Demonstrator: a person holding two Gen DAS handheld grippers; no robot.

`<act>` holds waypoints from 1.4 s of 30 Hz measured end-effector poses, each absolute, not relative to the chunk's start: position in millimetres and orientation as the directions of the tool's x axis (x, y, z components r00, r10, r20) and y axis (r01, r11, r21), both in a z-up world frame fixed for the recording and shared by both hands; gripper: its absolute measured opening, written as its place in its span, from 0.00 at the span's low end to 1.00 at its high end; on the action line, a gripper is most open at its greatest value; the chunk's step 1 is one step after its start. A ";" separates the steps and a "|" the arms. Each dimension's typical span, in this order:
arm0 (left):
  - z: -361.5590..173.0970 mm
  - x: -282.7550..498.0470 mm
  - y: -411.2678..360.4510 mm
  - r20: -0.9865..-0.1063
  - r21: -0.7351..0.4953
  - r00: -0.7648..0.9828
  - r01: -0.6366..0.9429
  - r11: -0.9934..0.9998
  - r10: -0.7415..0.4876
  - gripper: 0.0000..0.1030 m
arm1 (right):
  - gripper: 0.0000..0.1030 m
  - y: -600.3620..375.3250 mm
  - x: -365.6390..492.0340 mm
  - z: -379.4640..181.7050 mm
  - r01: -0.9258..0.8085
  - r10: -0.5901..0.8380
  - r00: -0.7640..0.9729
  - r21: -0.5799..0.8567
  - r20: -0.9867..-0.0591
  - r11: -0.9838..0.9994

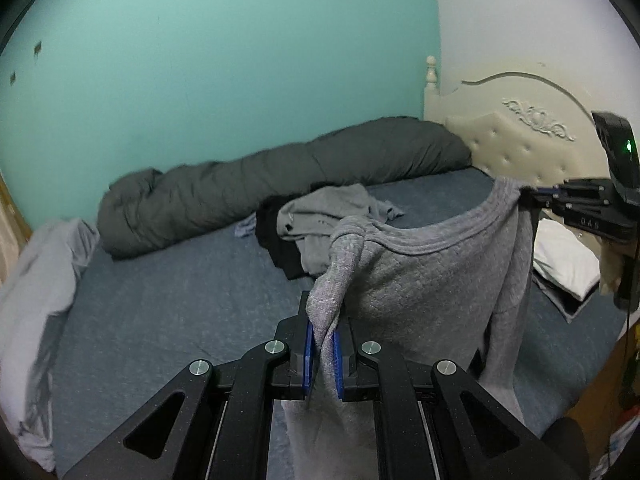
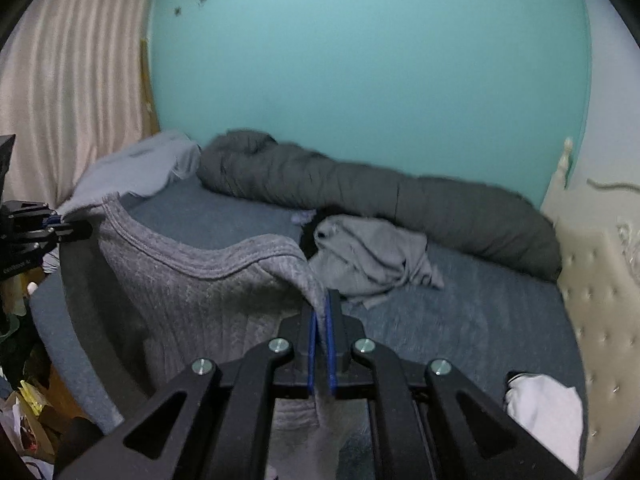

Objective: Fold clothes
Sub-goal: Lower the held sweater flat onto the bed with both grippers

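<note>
Now we hold the grey sweater stretched left-to-right above the bed, left gripper and right gripper each pinching a shoulder.

We find almost nothing legible. In the left wrist view, at about three o'clock, the black body of the right gripper carries small pale letters that we cannot make out. In the right wrist view, at nine o'clock, the left gripper bears a similarly blurred line of print.
</note>
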State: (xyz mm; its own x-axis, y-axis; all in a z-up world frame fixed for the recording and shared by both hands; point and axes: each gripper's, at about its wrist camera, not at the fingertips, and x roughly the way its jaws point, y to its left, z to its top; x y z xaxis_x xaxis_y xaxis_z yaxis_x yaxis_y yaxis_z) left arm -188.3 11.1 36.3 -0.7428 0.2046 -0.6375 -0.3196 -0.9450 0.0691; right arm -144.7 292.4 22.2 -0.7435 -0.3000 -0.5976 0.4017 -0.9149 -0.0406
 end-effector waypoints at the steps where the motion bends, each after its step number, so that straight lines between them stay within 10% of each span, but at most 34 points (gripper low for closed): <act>1: 27.8 -197.4 12.4 -0.644 0.063 -0.737 -0.317 -0.946 0.204 0.08 | 0.04 293.8 -156.2 12.7 0.395 -0.295 -0.737 -0.032 -0.608 -0.918; 42: -333.8 -500.6 21.7 -0.885 -0.013 -0.450 -0.228 -0.974 0.117 0.09 | 0.04 279.4 -483.6 -310.1 0.254 -0.123 -0.492 -0.007 -0.862 -0.967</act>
